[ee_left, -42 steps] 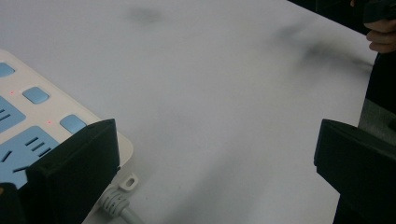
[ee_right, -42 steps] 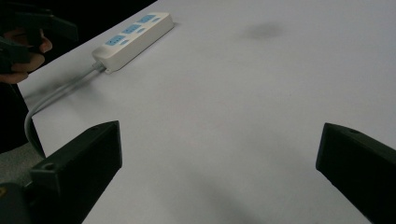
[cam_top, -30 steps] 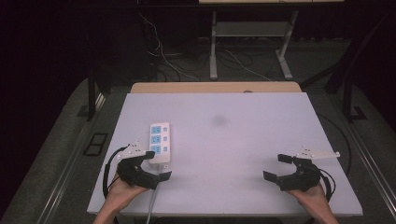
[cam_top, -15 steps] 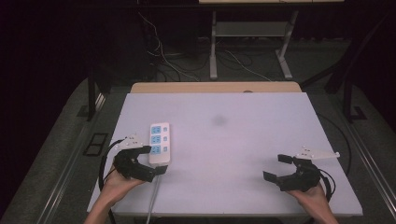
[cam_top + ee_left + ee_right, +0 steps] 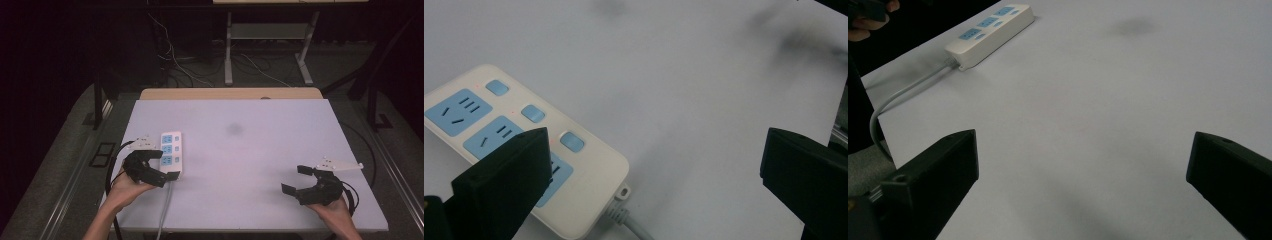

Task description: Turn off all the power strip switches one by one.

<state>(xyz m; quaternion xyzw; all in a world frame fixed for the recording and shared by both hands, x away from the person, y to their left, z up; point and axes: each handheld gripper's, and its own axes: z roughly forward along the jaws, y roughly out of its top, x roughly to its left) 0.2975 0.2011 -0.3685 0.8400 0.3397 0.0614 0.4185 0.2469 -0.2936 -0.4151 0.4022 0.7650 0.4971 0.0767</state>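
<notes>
High view: the right gripper rests near the table's front right corner, jaws spread and holding nothing. Farther left, the left gripper hovers, jaws apart, over the cord end of the white power strip lying along the left edge.

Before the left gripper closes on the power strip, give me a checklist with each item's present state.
1. Left gripper open: ok, fingers spread wide.
2. Power strip between the fingers: not ok, one finger hangs over its cord end, the other stands off over bare table.
3. Strip flat, sockets up: ok.
4. Cord free of the fingers: cannot tell.
5. Right gripper out of the way: ok, open at the table's far side.
</notes>
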